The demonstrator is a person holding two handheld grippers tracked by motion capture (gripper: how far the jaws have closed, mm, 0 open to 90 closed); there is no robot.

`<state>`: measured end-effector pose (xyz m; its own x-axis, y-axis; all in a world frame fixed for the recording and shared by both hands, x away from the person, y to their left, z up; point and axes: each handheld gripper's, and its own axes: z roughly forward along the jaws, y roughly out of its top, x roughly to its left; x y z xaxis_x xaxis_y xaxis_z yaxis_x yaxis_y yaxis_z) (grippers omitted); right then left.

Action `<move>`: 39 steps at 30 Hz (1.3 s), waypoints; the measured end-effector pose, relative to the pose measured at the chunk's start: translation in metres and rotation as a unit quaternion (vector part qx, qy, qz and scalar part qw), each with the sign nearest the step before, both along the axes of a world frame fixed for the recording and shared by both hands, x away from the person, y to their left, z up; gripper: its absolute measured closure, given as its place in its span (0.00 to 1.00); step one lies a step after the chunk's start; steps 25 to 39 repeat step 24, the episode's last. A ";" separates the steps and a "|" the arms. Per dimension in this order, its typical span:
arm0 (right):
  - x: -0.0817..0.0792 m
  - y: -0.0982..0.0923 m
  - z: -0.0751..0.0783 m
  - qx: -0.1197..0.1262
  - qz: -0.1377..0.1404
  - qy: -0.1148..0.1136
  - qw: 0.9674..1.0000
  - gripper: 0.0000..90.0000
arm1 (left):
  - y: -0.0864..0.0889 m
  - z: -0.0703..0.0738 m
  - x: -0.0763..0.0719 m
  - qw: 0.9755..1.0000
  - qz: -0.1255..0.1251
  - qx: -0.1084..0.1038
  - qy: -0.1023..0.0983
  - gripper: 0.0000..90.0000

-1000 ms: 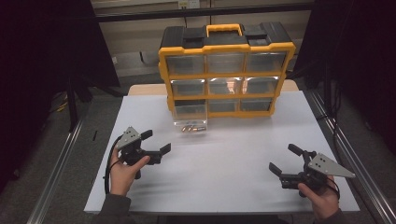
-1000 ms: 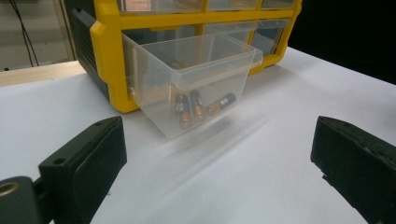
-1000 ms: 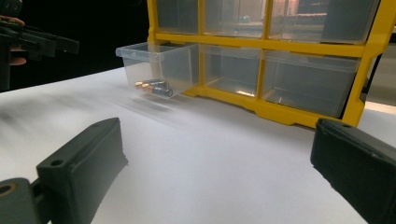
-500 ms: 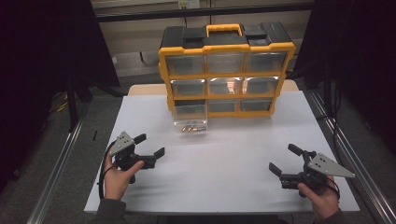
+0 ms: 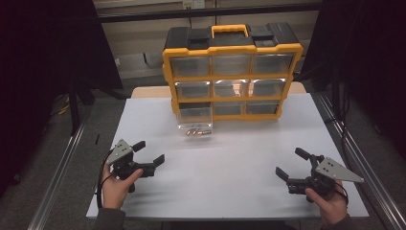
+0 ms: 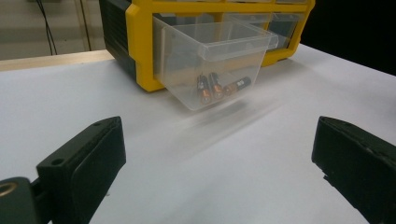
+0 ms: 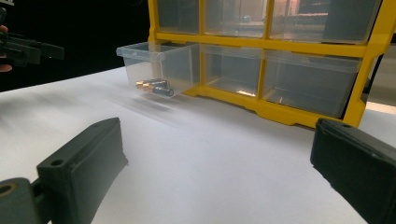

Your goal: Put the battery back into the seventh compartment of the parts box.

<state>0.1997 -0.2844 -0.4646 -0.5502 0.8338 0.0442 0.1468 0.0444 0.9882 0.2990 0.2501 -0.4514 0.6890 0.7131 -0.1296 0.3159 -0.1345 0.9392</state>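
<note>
White flat table top point(image 5: 230, 172) in dark room, grey floor at sides. Ahead of left gripper point(image 5: 150, 153), jaws wide apart and empty: yellow and black plastic drawer cabinet point(image 5: 232, 72), its clear drawer point(image 6: 212, 60) pulled out toward gripper, batteries point(image 6: 219, 87) inside lying along drawer's length. Right gripper point(image 5: 290, 164) also wide apart, empty, cabinet well ahead.
</note>
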 end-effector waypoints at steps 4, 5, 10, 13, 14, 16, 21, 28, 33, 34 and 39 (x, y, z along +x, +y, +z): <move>0.001 -0.001 0.000 -0.003 0.002 -0.002 1.000 0.03 | 0.001 -0.001 -0.003 1.000 0.007 0.002 -0.001 0.03; 0.000 -0.001 0.000 -0.002 0.004 0.000 1.000 0.03 | 0.002 -0.001 -0.005 1.000 0.008 0.007 -0.005 0.03; 0.000 -0.001 0.000 -0.002 0.003 0.000 1.000 0.03 | 0.003 -0.002 -0.008 1.000 0.009 0.007 -0.003 0.03; 0.001 -0.001 0.000 -0.003 0.004 -0.002 1.000 0.03 | 0.005 -0.003 -0.010 1.000 0.010 0.004 -0.002 0.03; 0.001 -0.001 0.000 -0.003 0.002 -0.001 1.000 0.03 | 0.005 -0.004 -0.011 1.000 0.014 0.005 -0.003 0.03; 0.001 -0.001 0.000 -0.003 0.003 -0.002 1.000 0.03 | 0.007 -0.004 -0.012 1.000 0.012 0.003 -0.004 0.03; 0.001 0.000 0.000 -0.003 0.002 -0.001 1.000 0.03 | 0.007 -0.006 -0.014 1.000 0.016 0.006 -0.005 0.03; 0.001 0.000 0.000 -0.006 0.002 -0.001 1.000 0.03 | 0.007 -0.006 -0.014 1.000 0.021 0.004 -0.008 0.03; 0.001 0.000 0.000 -0.006 0.002 -0.001 1.000 0.03 | 0.007 -0.006 -0.014 1.000 0.021 0.004 -0.008 0.03; 0.001 0.000 0.000 -0.006 0.002 -0.001 1.000 0.03 | 0.007 -0.006 -0.014 1.000 0.021 0.004 -0.008 0.03; 0.001 0.000 0.000 -0.006 0.002 -0.001 1.000 0.03 | 0.007 -0.006 -0.014 1.000 0.021 0.004 -0.008 0.03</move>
